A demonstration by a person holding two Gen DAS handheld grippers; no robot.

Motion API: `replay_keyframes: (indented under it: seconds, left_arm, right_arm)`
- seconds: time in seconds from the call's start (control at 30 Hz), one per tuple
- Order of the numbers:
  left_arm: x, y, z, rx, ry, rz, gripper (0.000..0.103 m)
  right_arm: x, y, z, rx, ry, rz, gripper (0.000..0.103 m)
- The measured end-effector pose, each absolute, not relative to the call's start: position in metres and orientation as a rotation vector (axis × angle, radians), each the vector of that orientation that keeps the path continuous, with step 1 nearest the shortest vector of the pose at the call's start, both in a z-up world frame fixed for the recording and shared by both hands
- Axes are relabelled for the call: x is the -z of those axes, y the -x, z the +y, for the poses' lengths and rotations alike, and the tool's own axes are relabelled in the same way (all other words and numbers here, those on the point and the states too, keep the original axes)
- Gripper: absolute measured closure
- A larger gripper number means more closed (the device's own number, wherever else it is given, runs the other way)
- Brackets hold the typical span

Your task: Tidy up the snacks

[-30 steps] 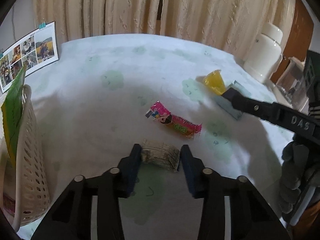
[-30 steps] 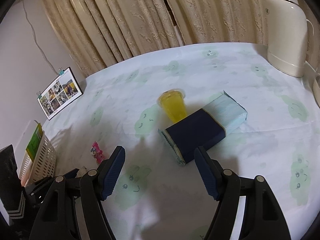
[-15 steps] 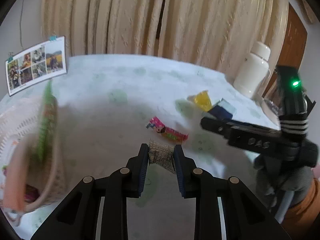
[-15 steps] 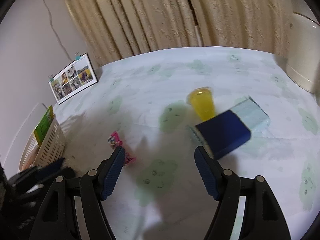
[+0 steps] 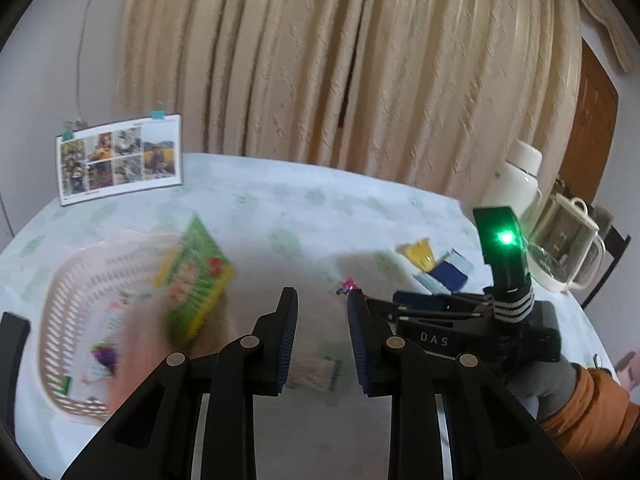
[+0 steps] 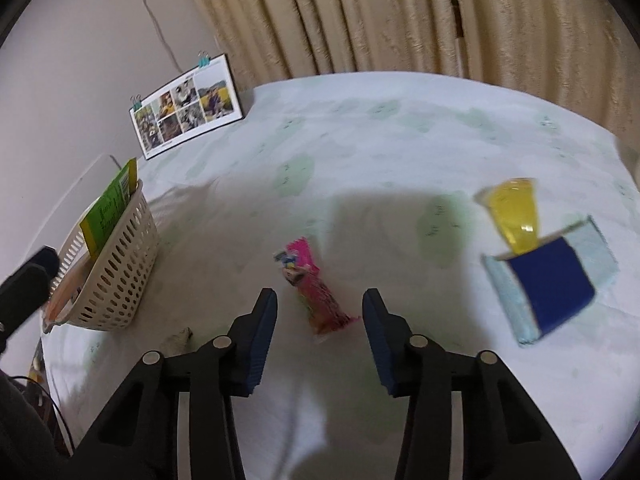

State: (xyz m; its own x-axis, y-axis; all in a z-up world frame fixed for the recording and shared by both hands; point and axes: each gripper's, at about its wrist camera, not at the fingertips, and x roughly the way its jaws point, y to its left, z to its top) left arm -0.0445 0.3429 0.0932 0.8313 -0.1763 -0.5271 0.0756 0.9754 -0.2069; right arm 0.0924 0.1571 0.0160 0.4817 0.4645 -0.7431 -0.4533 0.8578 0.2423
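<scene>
Over on the left end of the table (image 6: pixel 400 152) sits the cream basket (image 6: pixel 116 284), with a green snack box (image 6: pixel 110 208) standing up inside it and a few other wrappers that are too blurry to make out. Left gripper (image 5: pixel 322 334) is up in the air between the basket and the middle of the table, fingers spread apart and holding nothing; a small brownish snack bar (image 5: pixel 314 374) lies on the cloth right under the gap. Right gripper (image 6: pixel 320 340) is wide open too, hovering low with the pink candy packet (image 6: pixel 314 294) lying between its fingers, not touching either as far as I can see. Off to the right, a yellow jelly cup (image 6: pixel 516 216) lies tipped on its side, touching a blue box (image 6: pixel 550 280). Photo calendar (image 6: pixel 186 106) is propped at the back by the curtain (image 6: pixel 400 12).
</scene>
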Motion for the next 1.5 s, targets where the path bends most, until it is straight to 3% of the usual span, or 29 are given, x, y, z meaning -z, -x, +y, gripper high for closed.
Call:
replay_keyframes:
  seconds: [0.3,0.43,0.6,0.7,1.17,1.37,1.43,1.5]
  left_arm:
    - [-0.088,0.047,0.349,0.154,0.217,0.612,0.075]
    - [-0.078,0.046,0.335,0.18,0.205,0.647,0.074]
    - [-0.062,0.042,0.317,0.188,0.175,0.699,0.05]
    - [-0.049,0.036,0.306,0.192,0.142,0.738,0.047]
    - [-0.005,0.009,0.292,0.163,0.102,0.876,0.047]
    - [-0.007,0.006,0.291,0.188,0.104,0.859,0.063]
    - [-0.009,0.007,0.29,0.197,0.108,0.848,0.072]
    - [-0.011,0.009,0.289,0.203,0.112,0.843,0.073]
  right_arm:
    - [-0.005,-0.094,0.18,-0.524,0.115,0.91,0.079]
    - [-0.005,-0.093,0.174,-0.519,0.098,0.908,0.08]
    - [-0.005,-0.092,0.161,-0.512,0.069,0.914,0.08]
    - [-0.006,-0.091,0.154,-0.512,0.056,0.92,0.08]
    - [-0.006,-0.084,0.144,-0.526,0.034,0.926,0.079]
    - [-0.01,-0.079,0.142,-0.532,0.021,0.911,0.079]
    - [-0.012,-0.078,0.141,-0.538,0.013,0.902,0.079]
    - [-0.015,-0.076,0.141,-0.542,0.006,0.894,0.079]
